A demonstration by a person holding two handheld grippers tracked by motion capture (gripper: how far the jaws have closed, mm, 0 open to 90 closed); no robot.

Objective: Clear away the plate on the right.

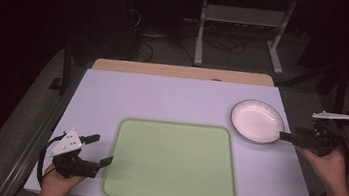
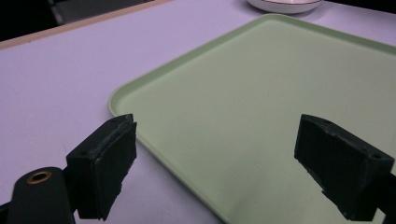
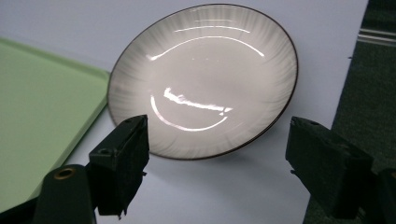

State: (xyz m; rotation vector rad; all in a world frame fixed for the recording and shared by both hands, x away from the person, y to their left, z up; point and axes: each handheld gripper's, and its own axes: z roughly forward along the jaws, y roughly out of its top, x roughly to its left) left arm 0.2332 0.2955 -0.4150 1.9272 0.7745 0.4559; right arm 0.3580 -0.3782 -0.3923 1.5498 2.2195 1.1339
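Right gripper (image 1: 284, 137) is held at the right side of the table (image 1: 162, 96), jaws spread wide and nothing gripped between them. Its tips are seen just at the near-right rim of the white plate (image 1: 256, 120); whether the rim is touched cannot be told. In the right gripper view (image 3: 217, 165) the plate (image 3: 203, 79) is seen just beyond the two black jaws, dark-rimmed, glossy, resting flat on the pale table top (image 3: 224, 191), apart from the green tray (image 3: 42, 116) at its left. Left gripper (image 1: 97, 149) is held at the near-left corner, jaws also released and empty, with one tip over the tray's left edge (image 1: 110, 160). In the left gripper view (image 2: 215, 158) the tray (image 2: 261, 93) is seen lying between and beyond the jaws, bare, with the plate's edge (image 2: 285, 5) at the top. Tray is set in the middle of the table, plate near its far-right corner.
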